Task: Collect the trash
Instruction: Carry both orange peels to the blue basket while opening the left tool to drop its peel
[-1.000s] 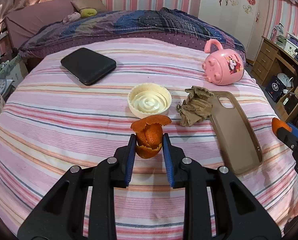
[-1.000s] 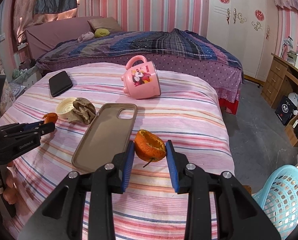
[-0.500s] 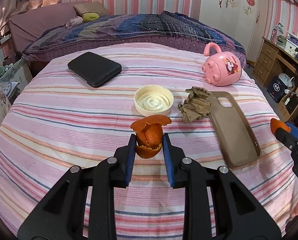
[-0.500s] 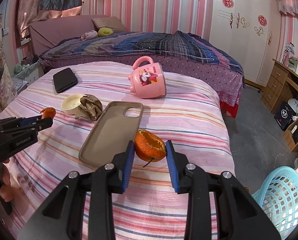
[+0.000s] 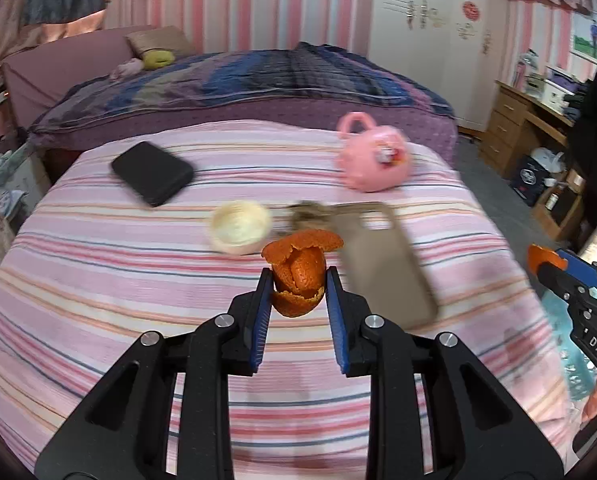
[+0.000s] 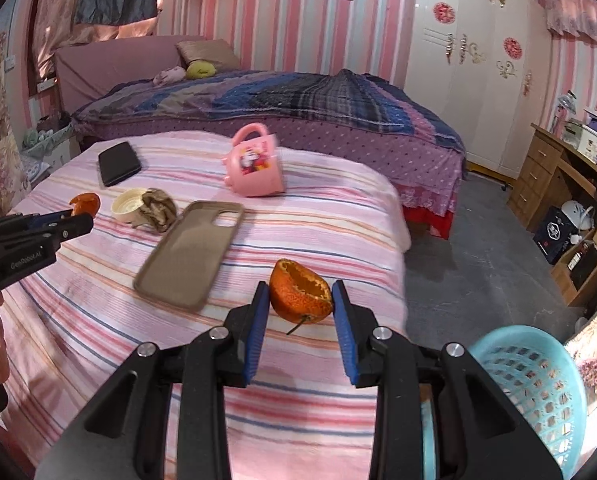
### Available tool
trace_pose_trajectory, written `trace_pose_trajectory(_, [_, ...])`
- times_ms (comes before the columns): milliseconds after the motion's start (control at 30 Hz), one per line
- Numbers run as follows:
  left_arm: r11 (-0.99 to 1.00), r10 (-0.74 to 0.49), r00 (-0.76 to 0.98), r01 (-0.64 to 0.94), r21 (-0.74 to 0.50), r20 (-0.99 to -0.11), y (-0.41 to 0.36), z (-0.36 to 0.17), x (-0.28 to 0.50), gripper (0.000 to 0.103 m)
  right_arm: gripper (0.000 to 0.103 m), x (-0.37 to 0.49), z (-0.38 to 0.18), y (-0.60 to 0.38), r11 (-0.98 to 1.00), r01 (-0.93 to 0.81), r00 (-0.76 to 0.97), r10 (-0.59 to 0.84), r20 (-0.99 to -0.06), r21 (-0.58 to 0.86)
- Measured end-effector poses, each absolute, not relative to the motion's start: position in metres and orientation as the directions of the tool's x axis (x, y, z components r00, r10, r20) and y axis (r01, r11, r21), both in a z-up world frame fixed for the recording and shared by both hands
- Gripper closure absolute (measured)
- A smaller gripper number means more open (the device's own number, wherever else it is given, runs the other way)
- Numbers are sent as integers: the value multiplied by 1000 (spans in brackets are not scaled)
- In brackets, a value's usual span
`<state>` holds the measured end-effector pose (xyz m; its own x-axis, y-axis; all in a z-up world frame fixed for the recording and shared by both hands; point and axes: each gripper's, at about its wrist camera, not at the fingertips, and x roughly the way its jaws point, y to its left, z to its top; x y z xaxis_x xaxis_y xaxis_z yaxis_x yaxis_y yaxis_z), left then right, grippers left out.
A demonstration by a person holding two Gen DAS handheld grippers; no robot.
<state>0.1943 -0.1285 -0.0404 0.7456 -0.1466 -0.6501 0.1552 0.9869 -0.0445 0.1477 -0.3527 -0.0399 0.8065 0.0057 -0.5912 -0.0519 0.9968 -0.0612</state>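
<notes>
Holding a curled orange peel clamped in your left gripper and a hollow orange rind half with a stem clamped in your right gripper, you look about halfway through, since neither piece has reached the pale blue plastic basket at four o'clock in the right view. Left on the pink striped bedcover at ten o'clock are a crumpled brown paper wad touching a cream round lid. Nothing blocks the basket; a tan phone case, pink cartoon mug and black phone look like keepers to avoid.
</notes>
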Motion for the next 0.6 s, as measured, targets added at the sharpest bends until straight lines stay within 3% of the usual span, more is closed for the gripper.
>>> trace_pose_trajectory(133, [980, -159, 761, 201, -5, -629, -166, -29, 185, 78, 71, 134, -35, -381, 998, -13, 814, -28, -581, -67])
trace_pose_trajectory(333, [959, -254, 762, 280, -50, -595, -228, -11, 165, 78, 71, 107, -33, -448, 993, 99, 802, -118, -586, -64])
trace_pose_trajectory(600, [906, -361, 717, 422, -40, -597, -327, -21, 130, 77, 71, 75, -41, -523, 963, 246, 754, -261, -603, -110])
